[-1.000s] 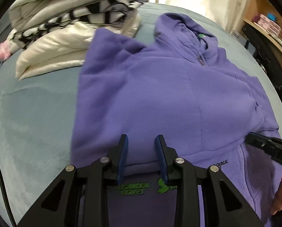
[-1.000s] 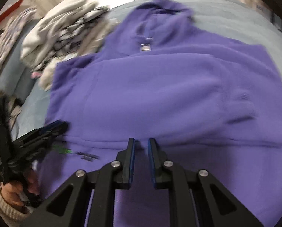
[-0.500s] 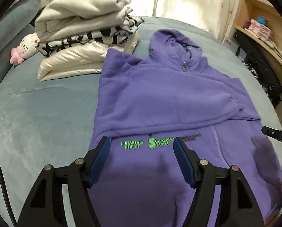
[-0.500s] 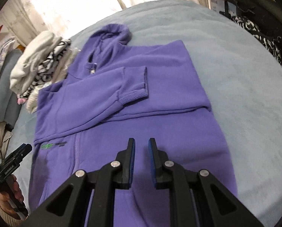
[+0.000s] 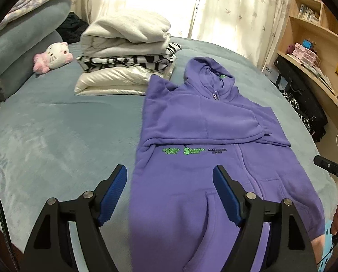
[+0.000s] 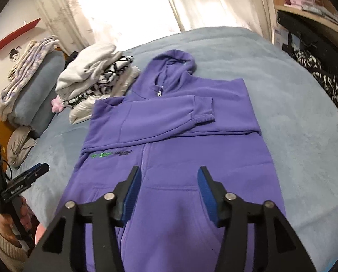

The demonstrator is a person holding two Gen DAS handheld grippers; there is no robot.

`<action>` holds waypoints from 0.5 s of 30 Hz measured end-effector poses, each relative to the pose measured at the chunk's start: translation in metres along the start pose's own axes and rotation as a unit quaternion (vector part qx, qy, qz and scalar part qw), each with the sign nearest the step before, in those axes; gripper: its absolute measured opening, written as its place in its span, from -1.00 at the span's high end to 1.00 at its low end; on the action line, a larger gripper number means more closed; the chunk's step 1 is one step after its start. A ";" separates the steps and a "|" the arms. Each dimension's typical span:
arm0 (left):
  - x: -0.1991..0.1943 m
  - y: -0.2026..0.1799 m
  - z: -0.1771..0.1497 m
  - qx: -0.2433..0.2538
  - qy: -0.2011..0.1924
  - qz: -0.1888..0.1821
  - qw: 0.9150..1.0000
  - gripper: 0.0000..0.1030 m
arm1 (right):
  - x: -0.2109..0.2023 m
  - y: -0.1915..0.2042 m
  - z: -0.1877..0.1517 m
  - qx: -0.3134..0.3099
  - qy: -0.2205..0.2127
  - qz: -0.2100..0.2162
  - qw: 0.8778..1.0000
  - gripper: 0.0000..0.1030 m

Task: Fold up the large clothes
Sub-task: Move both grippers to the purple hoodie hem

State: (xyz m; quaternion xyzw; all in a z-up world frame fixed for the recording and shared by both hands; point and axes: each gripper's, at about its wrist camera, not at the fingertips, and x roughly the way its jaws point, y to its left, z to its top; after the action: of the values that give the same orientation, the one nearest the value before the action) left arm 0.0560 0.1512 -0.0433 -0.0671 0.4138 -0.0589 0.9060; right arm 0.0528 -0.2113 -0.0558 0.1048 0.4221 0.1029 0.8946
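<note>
Hoodie [image 5: 205, 122] flat on bed [image 5: 55, 136], front up, zipped, hood toward curtains. Left hand-held gripper [image 5: 170, 196]: blue pads wide apart, just been opening, nothing between them, held above hoodie's lower left part and bed edge, clear of the cloth. Right hand-held gripper [image 6: 169, 191]: pads apart, just been opening, nothing between them, held above hoodie's lower front near pocket, clear of the cloth. Both sleeves folded across chest; ribbed cuff [image 6: 203, 111] of upper sleeve lying near right side of body. Green lettering [image 5: 182, 150] showing just below folded sleeves, left of zip. Lower half of hoodie spread unfolded, pocket openings visible.

Beyond hoodie: stack of folded clothes [image 5: 125, 52] on bed near hoodie's left shoulder, touching or just beside it; white piece on top, black-and-white piece in middle, pale shiny piece at bottom. Plush toy [image 5: 53, 56] left of stack, beside grey pillows [image 5: 25, 34]. Curtains [image 5: 237, 6] behind bed, brightly lit. Wooden shelves [image 5: 314, 22] at right with boxes and books. Person's fingers on handle of each gripper partly visible at frame edges.
</note>
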 end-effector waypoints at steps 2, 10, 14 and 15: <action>-0.010 0.007 -0.006 -0.002 -0.001 0.001 1.000 -0.49 | -0.008 0.002 -0.006 -0.006 -0.002 0.001 1.000 -0.08; -0.037 0.042 -0.036 -0.034 0.018 -0.014 0.999 -0.50 | -0.025 -0.006 -0.036 -0.020 0.023 -0.010 0.999 -0.09; -0.037 0.061 -0.058 -0.048 0.045 -0.029 0.997 -0.50 | -0.040 -0.017 -0.050 -0.027 0.028 -0.008 0.999 -0.09; -0.036 0.064 -0.064 -0.050 0.052 -0.030 0.997 -0.50 | -0.043 -0.020 -0.055 -0.031 0.030 -0.012 0.999 -0.09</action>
State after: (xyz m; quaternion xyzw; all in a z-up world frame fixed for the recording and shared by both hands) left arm -0.0125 0.2153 -0.0689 -0.1216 0.4609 -0.0686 0.8764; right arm -0.0144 -0.2369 -0.0641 0.0693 0.4463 0.1086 0.8856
